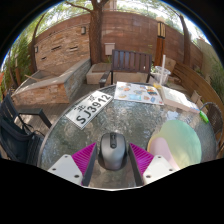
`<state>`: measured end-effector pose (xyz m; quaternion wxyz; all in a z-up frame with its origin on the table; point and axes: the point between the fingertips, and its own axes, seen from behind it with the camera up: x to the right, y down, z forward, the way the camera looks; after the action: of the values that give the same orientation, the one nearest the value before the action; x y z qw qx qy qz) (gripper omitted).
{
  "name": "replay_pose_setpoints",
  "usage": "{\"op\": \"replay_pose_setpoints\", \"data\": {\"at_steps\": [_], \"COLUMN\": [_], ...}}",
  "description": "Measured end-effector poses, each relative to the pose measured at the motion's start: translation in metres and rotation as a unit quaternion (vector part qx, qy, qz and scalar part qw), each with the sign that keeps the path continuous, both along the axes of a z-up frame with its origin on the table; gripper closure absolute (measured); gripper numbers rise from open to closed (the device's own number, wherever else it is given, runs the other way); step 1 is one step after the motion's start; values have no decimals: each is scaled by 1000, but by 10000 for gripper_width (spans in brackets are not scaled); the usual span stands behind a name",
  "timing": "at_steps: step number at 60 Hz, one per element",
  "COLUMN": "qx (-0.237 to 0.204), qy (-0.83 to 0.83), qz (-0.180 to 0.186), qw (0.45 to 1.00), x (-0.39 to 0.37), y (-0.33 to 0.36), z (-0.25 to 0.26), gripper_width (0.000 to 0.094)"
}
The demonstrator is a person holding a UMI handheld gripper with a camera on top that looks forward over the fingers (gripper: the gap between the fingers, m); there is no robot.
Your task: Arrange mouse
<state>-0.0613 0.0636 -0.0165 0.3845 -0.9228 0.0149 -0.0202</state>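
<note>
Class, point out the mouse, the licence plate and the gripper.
mouse [112, 150], gripper view, top shell, between the open fingers.
licence plate [89, 107], gripper view, lettered face.
gripper [112, 160], gripper view, midway between fingertips.

My gripper [112, 158] points forward and slightly down, its two pink-padded fingers [83, 155] spread apart, touching nothing I can see.

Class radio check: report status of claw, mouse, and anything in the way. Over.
Claw open. Mouse on table between fingers, gaps either side. Licence plate beyond. Over.
</note>
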Motion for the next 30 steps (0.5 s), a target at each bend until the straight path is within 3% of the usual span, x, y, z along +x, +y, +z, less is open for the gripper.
{"op": "replay_pose_setpoints", "data": {"at_steps": [4, 16, 21, 25, 30], "qx": [3, -3, -4, 22, 84], "qy": [4, 8, 23, 35, 58], "qz": [2, 14, 24, 48, 78], "qw": [1000, 1000, 999, 998, 992], "x": [-3, -5, -8, -17, -27], "y": [5, 9, 7, 9, 13], "z": [-2, -3, 6, 36, 107], "gripper_width": [412, 561, 581, 579, 581]}}
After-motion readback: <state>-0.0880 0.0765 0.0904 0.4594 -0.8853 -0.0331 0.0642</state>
